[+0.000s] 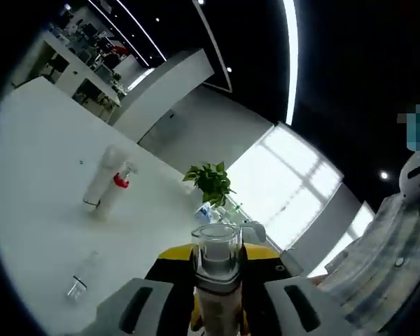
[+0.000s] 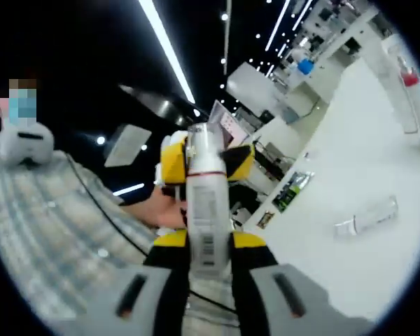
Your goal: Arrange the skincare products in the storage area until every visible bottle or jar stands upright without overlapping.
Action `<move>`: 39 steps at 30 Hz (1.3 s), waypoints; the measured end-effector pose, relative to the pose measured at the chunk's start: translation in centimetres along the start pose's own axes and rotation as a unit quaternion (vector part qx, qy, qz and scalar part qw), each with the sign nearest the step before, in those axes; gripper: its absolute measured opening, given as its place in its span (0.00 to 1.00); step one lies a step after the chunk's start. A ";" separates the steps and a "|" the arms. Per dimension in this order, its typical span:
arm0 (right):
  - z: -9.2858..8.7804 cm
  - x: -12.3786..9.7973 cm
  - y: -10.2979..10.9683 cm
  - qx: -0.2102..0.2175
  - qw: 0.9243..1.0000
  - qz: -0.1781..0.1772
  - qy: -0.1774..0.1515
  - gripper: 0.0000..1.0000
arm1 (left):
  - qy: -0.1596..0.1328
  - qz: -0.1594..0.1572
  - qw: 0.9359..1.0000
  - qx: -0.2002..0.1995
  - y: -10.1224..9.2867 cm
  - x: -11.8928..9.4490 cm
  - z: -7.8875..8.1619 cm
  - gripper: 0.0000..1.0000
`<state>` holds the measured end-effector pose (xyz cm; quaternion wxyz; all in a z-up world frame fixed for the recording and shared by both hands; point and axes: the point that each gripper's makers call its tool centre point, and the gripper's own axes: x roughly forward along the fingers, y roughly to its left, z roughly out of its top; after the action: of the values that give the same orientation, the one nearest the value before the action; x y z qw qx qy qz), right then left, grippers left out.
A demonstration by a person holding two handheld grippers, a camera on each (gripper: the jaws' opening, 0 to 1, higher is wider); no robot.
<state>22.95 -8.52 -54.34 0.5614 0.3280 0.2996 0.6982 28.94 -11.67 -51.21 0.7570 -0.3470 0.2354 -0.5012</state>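
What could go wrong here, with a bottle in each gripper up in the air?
1. The left gripper holds its bottle low, clear cap up; it might tip or slip.
2. The right gripper clamps a white bottle off the table; a drop seems possible.
3. A clear bottle lies flat on the table and could roll if nudged.

No wording can be read in either view. The white bottle point(image 2: 206, 210) in the right gripper view bears a barcode and lines of small print, too blurred to make out; the other labels are equally illegible.
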 end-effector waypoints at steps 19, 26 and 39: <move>2.0 -0.1 -4.9 -0.217 0.946 -0.240 0.016 0.31 | 0.021 0.137 0.981 0.135 2.8 0.2 0.0 0.22; 3.5 0.6 -4.2 -0.269 0.919 -0.288 -0.004 0.28 | 0.024 0.158 0.971 0.176 2.8 0.8 -0.3 0.22; 2.5 0.3 -4.6 -0.279 0.915 -0.290 0.014 0.22 | 0.070 0.155 0.956 0.240 2.9 0.4 -2.1 0.22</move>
<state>27.56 -7.25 -56.38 0.8037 0.0468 0.1827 0.5644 29.35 -11.88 -54.74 0.8677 -0.0785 0.2115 -0.4429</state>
